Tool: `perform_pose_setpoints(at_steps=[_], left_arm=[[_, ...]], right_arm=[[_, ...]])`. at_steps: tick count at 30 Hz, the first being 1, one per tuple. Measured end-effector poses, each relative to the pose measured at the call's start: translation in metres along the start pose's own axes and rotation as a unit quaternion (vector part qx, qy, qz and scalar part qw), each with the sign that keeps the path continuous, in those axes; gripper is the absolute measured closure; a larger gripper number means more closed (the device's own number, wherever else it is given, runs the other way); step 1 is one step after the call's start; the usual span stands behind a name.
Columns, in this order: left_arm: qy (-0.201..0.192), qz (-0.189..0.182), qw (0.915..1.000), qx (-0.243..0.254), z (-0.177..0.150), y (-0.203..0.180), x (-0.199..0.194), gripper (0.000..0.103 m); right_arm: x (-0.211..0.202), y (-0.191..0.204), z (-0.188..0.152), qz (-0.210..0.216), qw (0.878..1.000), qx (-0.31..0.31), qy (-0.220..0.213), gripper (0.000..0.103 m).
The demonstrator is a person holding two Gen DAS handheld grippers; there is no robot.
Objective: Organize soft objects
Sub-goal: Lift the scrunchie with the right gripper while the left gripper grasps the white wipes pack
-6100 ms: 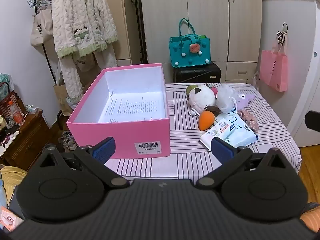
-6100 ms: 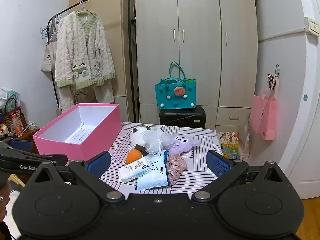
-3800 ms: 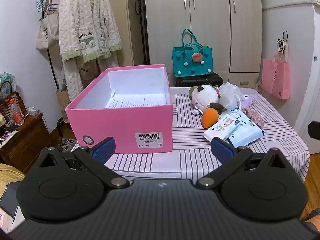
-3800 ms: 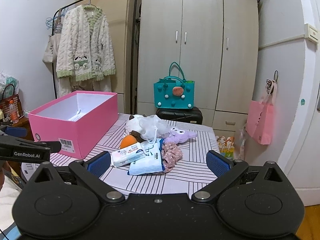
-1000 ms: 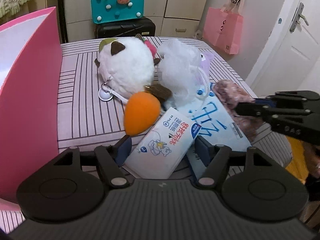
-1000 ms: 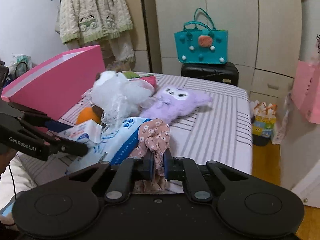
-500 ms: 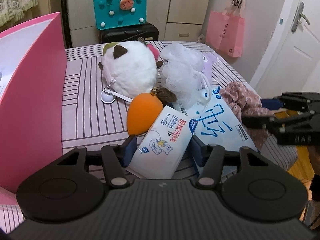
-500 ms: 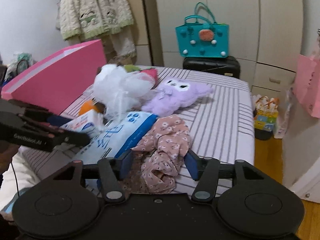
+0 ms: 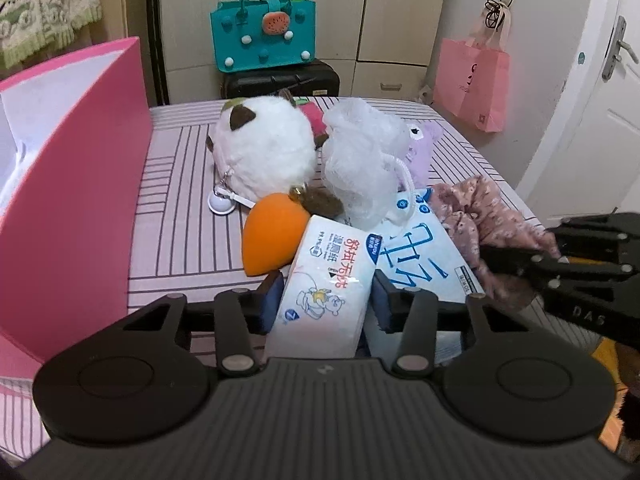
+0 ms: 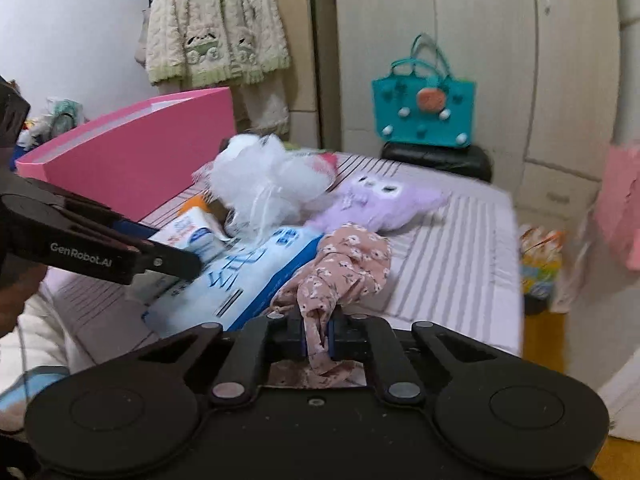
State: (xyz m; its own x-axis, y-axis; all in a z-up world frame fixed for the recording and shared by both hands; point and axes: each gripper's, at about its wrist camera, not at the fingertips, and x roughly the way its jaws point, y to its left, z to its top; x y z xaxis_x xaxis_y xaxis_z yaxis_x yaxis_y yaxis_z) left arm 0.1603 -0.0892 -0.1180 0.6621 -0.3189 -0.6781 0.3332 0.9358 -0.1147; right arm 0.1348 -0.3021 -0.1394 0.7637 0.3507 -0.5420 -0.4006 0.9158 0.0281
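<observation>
On the striped table (image 9: 176,184) lies a pile of soft things: a white plush (image 9: 264,148), an orange plush piece (image 9: 272,240), a white mesh puff (image 9: 360,160), a purple plush (image 10: 376,204) and a blue wipes pack (image 9: 424,264). My left gripper (image 9: 328,300) has its jaws closing on a white tissue pack (image 9: 328,264), with the pads pressing its sides. My right gripper (image 10: 316,336) has its jaws closing on a floral pink cloth (image 10: 348,264), pinching a fold at the pile's right edge. The pink box (image 9: 80,184) stands open on the left.
Behind the table a teal bag (image 9: 264,36) sits on a black suitcase (image 9: 280,78). A pink paper bag (image 9: 472,80) hangs at the right near a white door (image 9: 600,100). A knit cardigan (image 10: 216,20) hangs beyond the box.
Both grippers came down from wide open to the pile. The left jaws narrowed onto the tissue pack. The right jaws opened, then shut again on the floral cloth.
</observation>
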Motion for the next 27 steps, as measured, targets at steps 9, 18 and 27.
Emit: perform_pose_setpoints(at_steps=[9,18,27], left_arm=[[0.008,0.014,0.9999,0.004,0.002,-0.003,-0.010,0.062],[0.017,0.007,0.9998,-0.002,0.007,0.006,-0.035,0.062],[0.044,-0.018,0.9986,0.024,0.010,0.013,-0.065,0.062]], right_arm=[[-0.030,-0.013,0.013,-0.041,0.999,0.005,0.002,0.092],[-0.051,-0.008,0.031,-0.003,1.000,0.017,0.025,0.092],[-0.057,0.024,0.049,0.096,0.993,0.010,0.069,0.092]])
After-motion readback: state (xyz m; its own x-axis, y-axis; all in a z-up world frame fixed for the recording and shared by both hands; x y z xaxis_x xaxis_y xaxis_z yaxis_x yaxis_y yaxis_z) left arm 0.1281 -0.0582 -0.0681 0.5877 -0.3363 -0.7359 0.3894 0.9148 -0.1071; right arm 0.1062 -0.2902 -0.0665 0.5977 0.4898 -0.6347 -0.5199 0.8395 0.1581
